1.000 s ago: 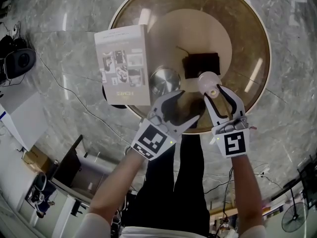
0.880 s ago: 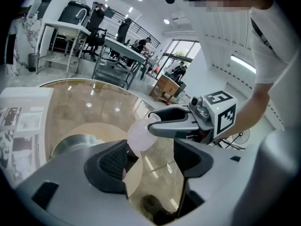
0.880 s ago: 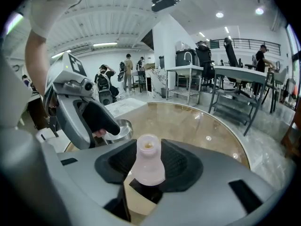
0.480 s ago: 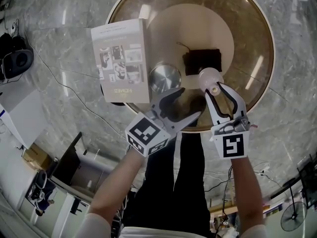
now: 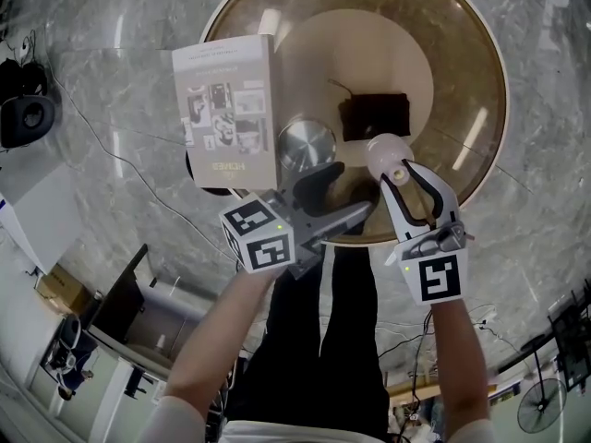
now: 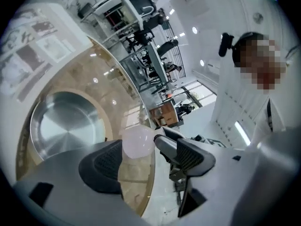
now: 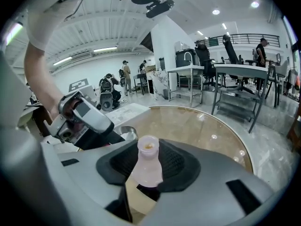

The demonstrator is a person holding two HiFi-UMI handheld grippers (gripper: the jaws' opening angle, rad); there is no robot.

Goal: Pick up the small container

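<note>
A small pale pink flask-shaped container (image 5: pixel 388 153) is held above the near edge of the round glass table (image 5: pixel 471 53). My right gripper (image 5: pixel 407 181) is shut on its neck, and the flask (image 7: pixel 146 166) stands upright between the pads. My left gripper (image 5: pixel 347 192) is just left of it, rolled onto its side. Its jaws are opening, with nothing gripped. In the left gripper view the flask's bulb (image 6: pixel 138 141) shows just beyond the gap of the left gripper (image 6: pixel 146 161). A small steel bowl (image 5: pixel 307 146) sits on the table just beyond the left gripper.
A book (image 5: pixel 226 109) overhangs the table's left edge beside the bowl (image 6: pixel 66 126). A black flat object (image 5: pixel 374 116) with a thin cord lies near the table's middle. The table rim (image 7: pixel 221 126) curves close by. Desks, chairs and people stand far off in the room.
My left gripper has rolled over, its marker cube swinging left and down, and its jaws stand a little wider. The right gripper still holds the flask in nearly the same place.
</note>
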